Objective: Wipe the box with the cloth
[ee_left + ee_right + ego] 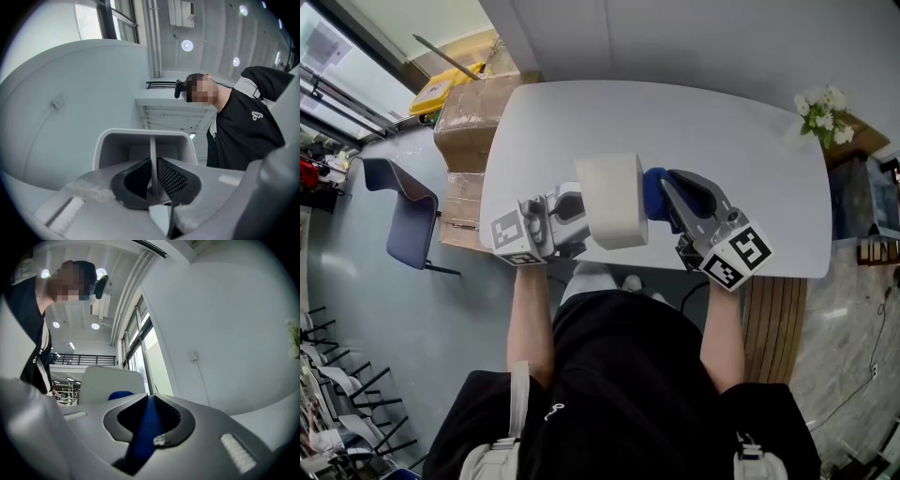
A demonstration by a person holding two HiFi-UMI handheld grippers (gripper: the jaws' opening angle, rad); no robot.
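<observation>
A white box (611, 200) is held up above the table's near edge between my two grippers. My left gripper (574, 217) is shut on the box's left wall; in the left gripper view that thin wall (153, 159) runs between the jaws and the open box (143, 143) faces the camera. My right gripper (667, 202) is shut on a blue cloth (653, 192), which presses against the box's right side. In the right gripper view the blue cloth (145, 427) fills the gap between the jaws, with the box (112, 380) just beyond.
The white table (694, 131) carries a vase of white flowers (823, 114) at its far right corner. Cardboard boxes (469, 112) and a blue chair (408, 211) stand on the floor to the left. A wooden bench (773, 309) is at the near right.
</observation>
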